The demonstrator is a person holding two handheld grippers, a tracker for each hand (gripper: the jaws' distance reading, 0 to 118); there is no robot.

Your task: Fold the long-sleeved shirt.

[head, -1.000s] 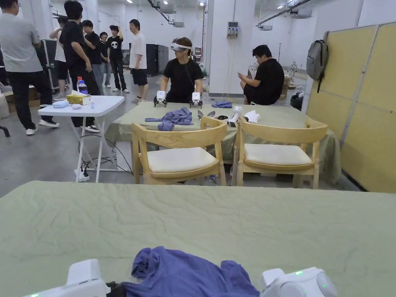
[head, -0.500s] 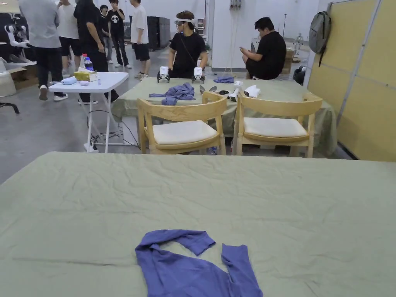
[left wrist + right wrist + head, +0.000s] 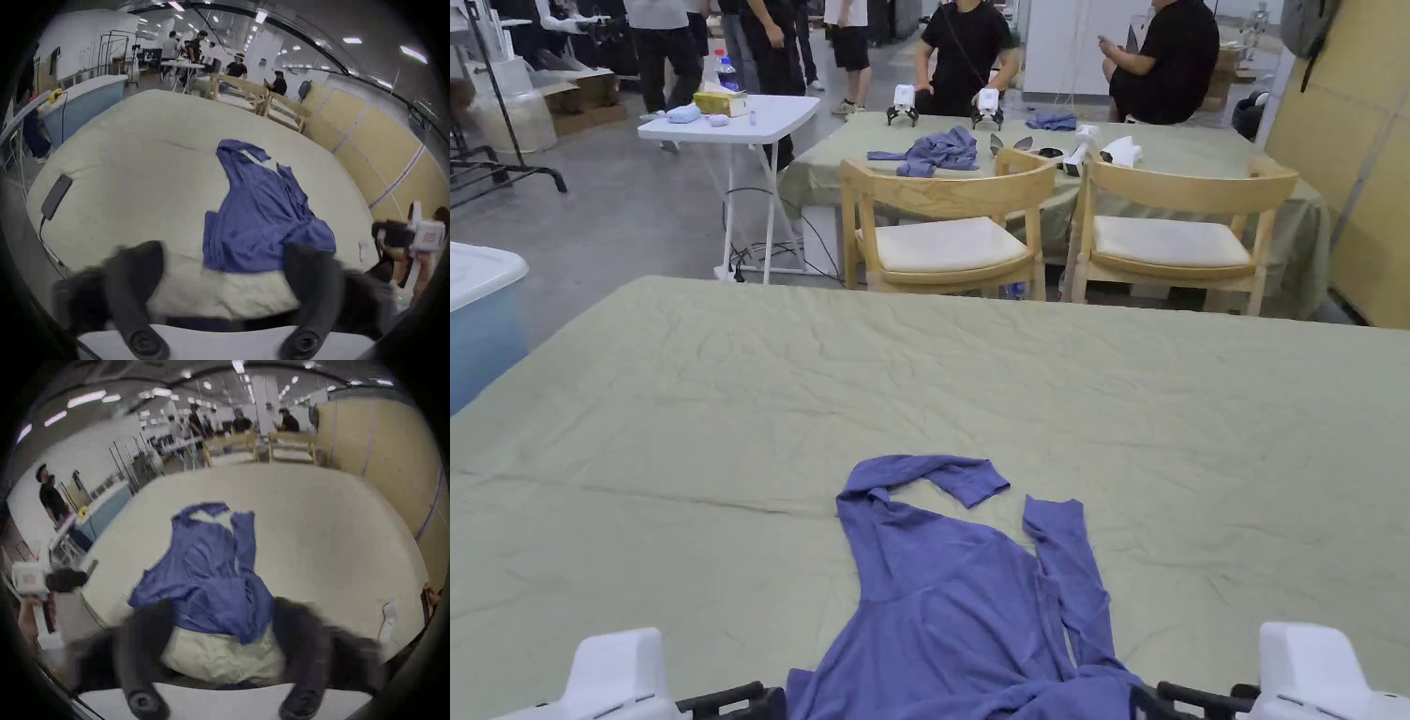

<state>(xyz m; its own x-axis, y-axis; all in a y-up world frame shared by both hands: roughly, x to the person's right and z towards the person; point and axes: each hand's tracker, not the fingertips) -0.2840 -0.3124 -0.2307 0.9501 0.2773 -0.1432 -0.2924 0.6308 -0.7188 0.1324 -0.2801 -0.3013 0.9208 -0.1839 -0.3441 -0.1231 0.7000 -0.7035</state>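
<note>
Two handheld grippers frame a blue long-sleeved shirt that lies rumpled on the green-covered table, close to the near edge, its sleeves trailing toward the far side. The left gripper has its jaws spread wide, nothing between them, and sits just off the garment's left hem. The right gripper is likewise parted and unloaded, its jaws straddling the bunched near-right corner of the cloth without pressing on it.

The shirt is not yet flat: one sleeve curls back on itself at the far end, the other sleeve runs along the right side, and the hem nearest the person is heaped in folds. By these pictures the step in hand appears to be taking hold of the hem so the garment can be spread before any fold.

Done well, each gripper would pinch a single layer at an outer hem corner, not the gathered lump, then draw the corners apart and toward the person so the body lies smooth. Catching the tablecloth with the fabric is the likely fault. A dark phone rests well to the left, clear of the work.
</note>
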